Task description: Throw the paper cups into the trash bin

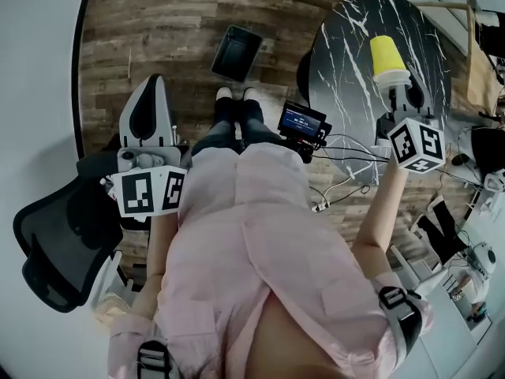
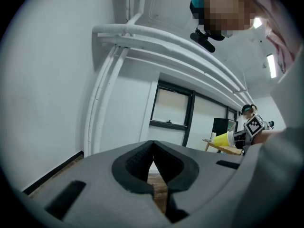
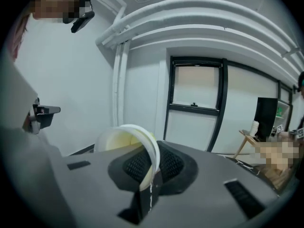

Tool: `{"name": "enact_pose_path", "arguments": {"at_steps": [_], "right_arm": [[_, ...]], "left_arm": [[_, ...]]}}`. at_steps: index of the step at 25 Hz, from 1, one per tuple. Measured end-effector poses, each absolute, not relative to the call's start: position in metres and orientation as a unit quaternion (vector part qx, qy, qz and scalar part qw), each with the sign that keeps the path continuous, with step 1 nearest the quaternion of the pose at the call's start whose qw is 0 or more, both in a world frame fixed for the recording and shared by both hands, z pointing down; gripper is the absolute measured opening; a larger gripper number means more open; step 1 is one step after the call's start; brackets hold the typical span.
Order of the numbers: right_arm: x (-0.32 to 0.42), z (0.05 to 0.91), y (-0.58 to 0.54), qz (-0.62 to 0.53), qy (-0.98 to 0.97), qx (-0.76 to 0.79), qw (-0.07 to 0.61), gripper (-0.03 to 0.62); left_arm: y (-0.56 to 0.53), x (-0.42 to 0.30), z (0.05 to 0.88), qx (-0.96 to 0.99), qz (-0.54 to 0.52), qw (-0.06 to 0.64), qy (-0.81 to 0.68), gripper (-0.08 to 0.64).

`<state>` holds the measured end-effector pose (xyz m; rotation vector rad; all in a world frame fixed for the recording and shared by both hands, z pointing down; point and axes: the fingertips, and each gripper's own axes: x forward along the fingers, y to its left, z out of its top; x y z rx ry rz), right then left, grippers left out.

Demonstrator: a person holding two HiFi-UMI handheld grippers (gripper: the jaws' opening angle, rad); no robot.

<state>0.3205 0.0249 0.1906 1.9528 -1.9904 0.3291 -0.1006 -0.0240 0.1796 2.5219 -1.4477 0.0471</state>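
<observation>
A yellow paper cup (image 1: 386,55) is pinched by its rim in my right gripper (image 1: 393,83), which is held up over the round black marble table (image 1: 352,69). In the right gripper view the cup's white rim (image 3: 148,152) runs between the shut jaws of the right gripper (image 3: 151,169), its mouth turned left. The black trash bin (image 1: 235,52) stands on the wooden floor beyond the person's feet, left of the table. My left gripper (image 1: 155,85) is at the left, shut and empty; in the left gripper view its pads (image 2: 142,161) meet. That view shows the yellow cup (image 2: 221,139) far off.
A black office chair (image 1: 55,239) is at the lower left, beside the left arm. A small device with a lit screen (image 1: 304,121) and cables hang at the person's waist by the table edge. Desks with clutter (image 1: 473,212) are at the right.
</observation>
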Motion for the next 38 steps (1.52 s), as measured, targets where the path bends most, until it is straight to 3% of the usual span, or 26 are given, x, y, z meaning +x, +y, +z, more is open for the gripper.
{"name": "enact_pose_path", "arguments": {"at_steps": [13, 28, 38], "right_arm": [[0.286, 0.198, -0.069, 0.052, -0.766, 0.606, 0.206, 0.038], [0.173, 0.296, -0.092, 0.159, -0.800, 0.548, 0.184, 0.038], [0.128, 0.352, -0.081, 0.219, -0.796, 0.526, 0.205, 0.038]], "left_arm": [[-0.028, -0.097, 0.175, 0.863, 0.022, 0.111, -0.492, 0.015], [-0.027, -0.103, 0.191, 0.850, 0.021, 0.129, -0.510, 0.015], [-0.027, -0.105, 0.204, 0.844, 0.033, 0.131, -0.519, 0.015]]}}
